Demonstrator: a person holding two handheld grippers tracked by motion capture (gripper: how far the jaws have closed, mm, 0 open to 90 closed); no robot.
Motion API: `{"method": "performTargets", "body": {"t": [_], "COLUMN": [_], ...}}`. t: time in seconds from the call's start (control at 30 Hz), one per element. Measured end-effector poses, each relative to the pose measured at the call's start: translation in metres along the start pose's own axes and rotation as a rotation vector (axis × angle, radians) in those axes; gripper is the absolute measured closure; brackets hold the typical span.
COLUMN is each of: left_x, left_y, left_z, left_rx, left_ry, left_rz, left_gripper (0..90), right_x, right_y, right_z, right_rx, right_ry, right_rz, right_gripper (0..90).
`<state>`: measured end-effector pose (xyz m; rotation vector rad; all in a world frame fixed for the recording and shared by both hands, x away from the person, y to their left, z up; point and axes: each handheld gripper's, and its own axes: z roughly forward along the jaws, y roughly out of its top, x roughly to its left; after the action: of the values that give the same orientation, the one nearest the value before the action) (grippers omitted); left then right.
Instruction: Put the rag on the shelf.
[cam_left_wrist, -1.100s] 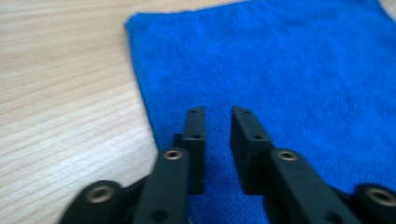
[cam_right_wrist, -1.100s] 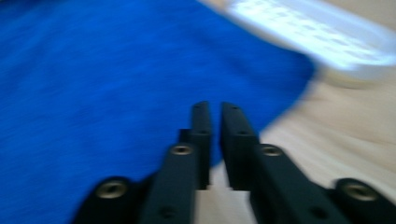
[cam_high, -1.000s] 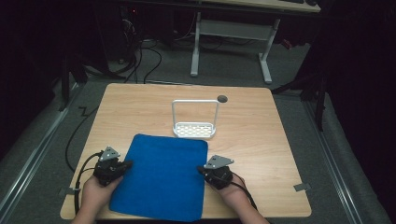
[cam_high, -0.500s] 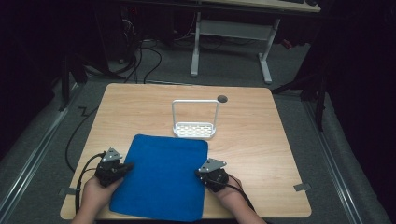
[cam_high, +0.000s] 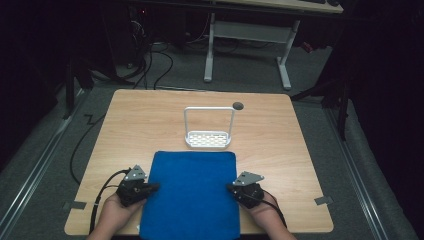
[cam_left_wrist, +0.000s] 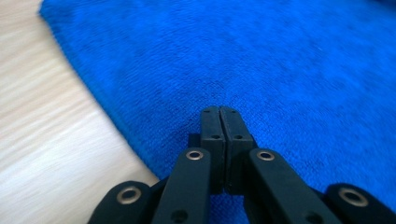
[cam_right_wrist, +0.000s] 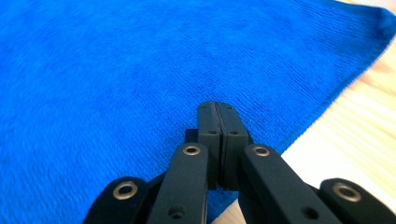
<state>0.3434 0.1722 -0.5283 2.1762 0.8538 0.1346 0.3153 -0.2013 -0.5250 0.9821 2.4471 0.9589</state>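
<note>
1. Where the blue towel (cam_high: 190, 195) lies flat on the table's (cam_high: 150, 125) near half, both grippers sit over its side edges.
2. Left gripper (cam_left_wrist: 219, 112): jaws pressed together, nothing between, over the left edge.
3. Right gripper (cam_right_wrist: 217, 107): jaws clenched, empty, over the right edge.

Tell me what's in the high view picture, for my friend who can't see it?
A blue towel lies flat at the near edge of a wooden table, and a person's left gripper and right gripper, jaws shut, point at its left and right edges. Behind the towel stands a small white rack.
</note>
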Motion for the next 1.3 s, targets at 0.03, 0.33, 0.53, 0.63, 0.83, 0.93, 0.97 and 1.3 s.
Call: {"method": "performTargets", "body": {"t": [0.03,0.33,0.53,0.63,0.83,0.93,0.97,1.3], "left_x": [-0.005,-0.048,-0.047,-0.047,-0.047,-0.047,-0.047,-0.003], "left_y": [0.002,0.015,0.015,0.014,0.014,0.014,0.014,0.024], "left_z": [0.003,0.025,0.027,0.027,0.027,0.026,0.024,0.014], "left_rx": [0.0,0.019,0.009,0.008,0.002,-0.002,-0.017,-0.185], "left_ry": [-0.016,-0.081,-0.113,-0.114,-0.122,-0.127,-0.124,0.054], "left_rz": [0.006,0.125,0.111,0.112,0.108,0.102,0.104,-0.136], "left_gripper": [89.2,86.9,87.0,87.0,85.7,81.9,80.8,63.5], "right_x": [-0.003,-0.023,-0.026,-0.026,-0.03,-0.032,-0.033,-0.035], "right_y": [-0.003,-0.038,-0.046,-0.045,-0.044,-0.044,-0.044,-0.045], "right_z": [-0.004,-0.038,-0.044,-0.043,-0.049,-0.053,-0.053,-0.05], "right_rx": [0.005,0.012,0.001,-0.001,-0.064,-0.119,-0.129,-0.119], "right_ry": [-0.008,-0.07,-0.062,-0.056,-0.04,-0.066,-0.074,-0.085], "right_rz": [0.009,0.073,0.101,0.092,0.123,0.146,0.15,0.136], "right_gripper": [90.0,89.5,87.1,85.1,79.6,76.1,75.3,70.1]}}
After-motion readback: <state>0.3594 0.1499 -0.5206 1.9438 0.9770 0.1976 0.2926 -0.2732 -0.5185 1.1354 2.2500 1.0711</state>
